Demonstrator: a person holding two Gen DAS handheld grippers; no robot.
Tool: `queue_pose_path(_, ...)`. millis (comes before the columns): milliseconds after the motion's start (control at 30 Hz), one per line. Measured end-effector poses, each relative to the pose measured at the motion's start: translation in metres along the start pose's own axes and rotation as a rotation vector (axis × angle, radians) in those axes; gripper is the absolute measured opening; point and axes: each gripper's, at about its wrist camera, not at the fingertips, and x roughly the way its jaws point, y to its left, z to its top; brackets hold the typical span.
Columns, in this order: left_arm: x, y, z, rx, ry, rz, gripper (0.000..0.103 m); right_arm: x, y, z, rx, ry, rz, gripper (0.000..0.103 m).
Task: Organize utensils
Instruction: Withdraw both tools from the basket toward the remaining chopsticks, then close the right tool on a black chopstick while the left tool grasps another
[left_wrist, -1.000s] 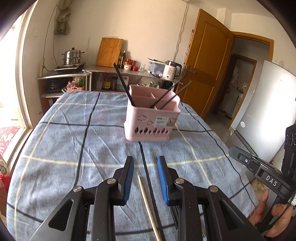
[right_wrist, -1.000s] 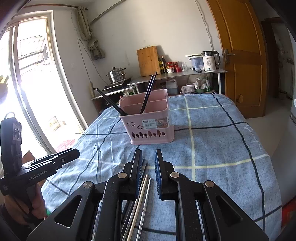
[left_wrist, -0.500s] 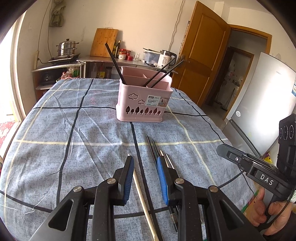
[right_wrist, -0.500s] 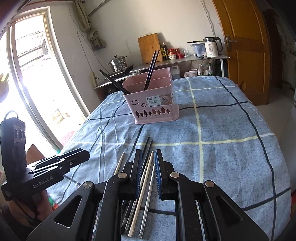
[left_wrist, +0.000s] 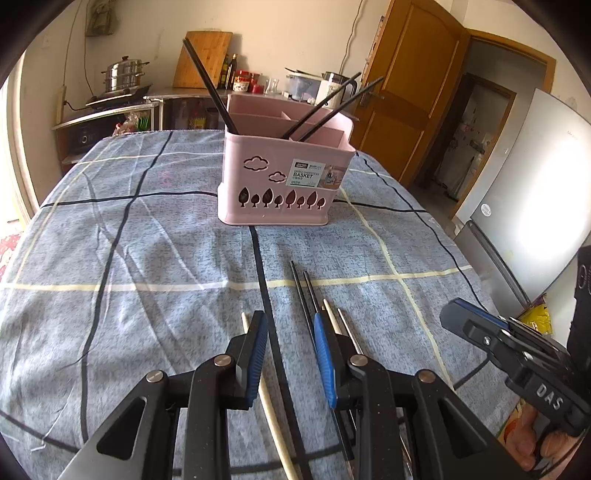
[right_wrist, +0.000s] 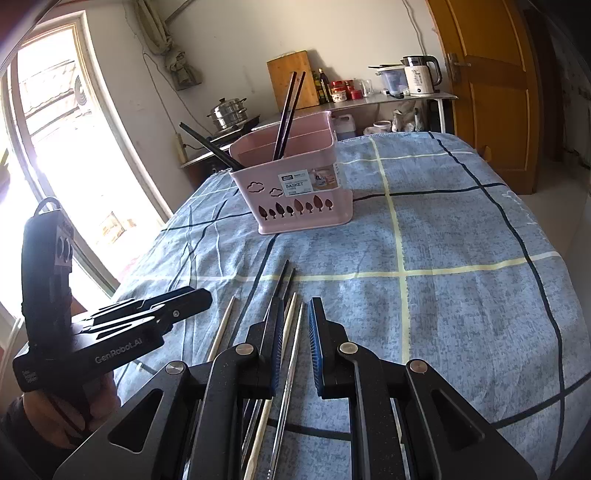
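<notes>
While the pink basket (left_wrist: 284, 181) waits at twelve o'clock, my left tool (left_wrist: 290, 354) straddles a pale chopstick (left_wrist: 275, 417) narrowly, ungripped; the right tool (right_wrist: 295, 347), narrower, seemingly brackets a metal chopstick (right_wrist: 290, 376).

Chopsticks' (right_wrist: 258, 435) near ends under hand-held gripper (right_wrist: 295, 332)

Kitchen clutter behind your desk

Past the blue checked cloth (left_wrist: 155, 258) you've got a steel steamer pot (left_wrist: 123, 74) on the side counter, a wooden cutting board (left_wrist: 207, 55) leaning on the wall, a white kettle (right_wrist: 421, 75) by jars, an orange door (right_wrist: 495, 92) to your right, and a bright window (right_wrist: 48, 147) to your left.
</notes>
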Motion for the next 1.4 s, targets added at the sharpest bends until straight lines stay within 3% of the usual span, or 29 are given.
queue_pose_path(600, 0.092, -0.006, 0.024, 0.011, 0.148, 0.038, 0.026, 0.02, -0.025, 0.006, 0.051, 0.032, -0.014, 0.014)
queue_pose_path(733, 0.096, -0.011, 0.025, 0.042, 0.143, 0.068, 0.024, 0.022, -0.027, 0.007, 0.053, 0.032, -0.01, 0.014)
queue_pose_path(867, 0.097, -0.016, 0.025, 0.081, 0.141, 0.078, 0.009, 0.024, -0.026, 0.007, 0.055, 0.037, -0.008, 0.014)
queue_pose_path(967, 0.094, -0.018, 0.025, 0.099, 0.143, 0.078, 0.005, 0.026, -0.025, 0.008, 0.052, 0.039, -0.007, 0.014)
queue_pose_path(1200, 0.08, 0.0, 0.022, 0.107, 0.144, 0.104, 0.001, 0.038, -0.015, 0.012, 0.032, 0.062, 0.007, 0.014)
queue_pose_path(1400, 0.079, 0.025, 0.021, 0.048, 0.163, 0.072, 0.001, 0.069, 0.002, 0.022, -0.006, 0.12, 0.037, 0.014)
